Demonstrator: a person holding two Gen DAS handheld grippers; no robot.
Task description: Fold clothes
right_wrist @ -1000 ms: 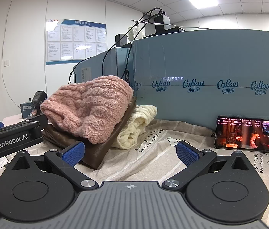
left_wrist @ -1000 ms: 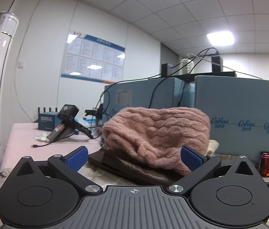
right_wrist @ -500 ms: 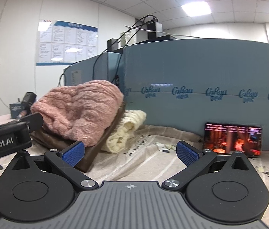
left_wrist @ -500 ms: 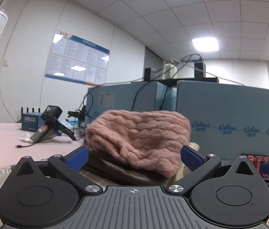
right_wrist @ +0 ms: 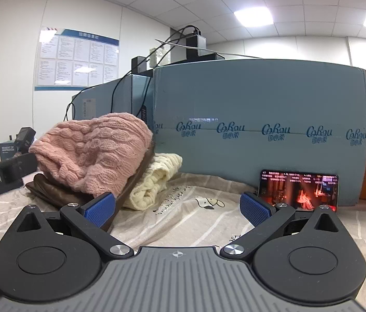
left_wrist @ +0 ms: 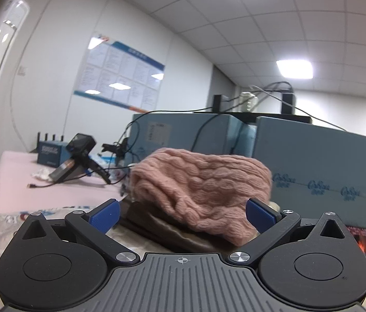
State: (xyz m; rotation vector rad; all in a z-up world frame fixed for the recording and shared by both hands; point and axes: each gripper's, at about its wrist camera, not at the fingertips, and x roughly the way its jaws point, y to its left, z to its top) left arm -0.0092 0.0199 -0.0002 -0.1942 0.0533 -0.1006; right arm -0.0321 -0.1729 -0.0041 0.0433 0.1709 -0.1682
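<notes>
Fingers [left_wrist: 104, 214] of the left gripper [left_wrist: 183, 214] and of the right gripper [right_wrist: 177, 209] are spread wide and hold nothing, both short of the pink knit sweater [right_wrist: 92, 153]. It sits on a brown garment [right_wrist: 53, 191], with a cream knit [right_wrist: 154, 179] just beside it toward the blue boxes [right_wrist: 260, 119]. A low grab could catch the brown layer too, or drag the loose knit and topple the heap.
</notes>
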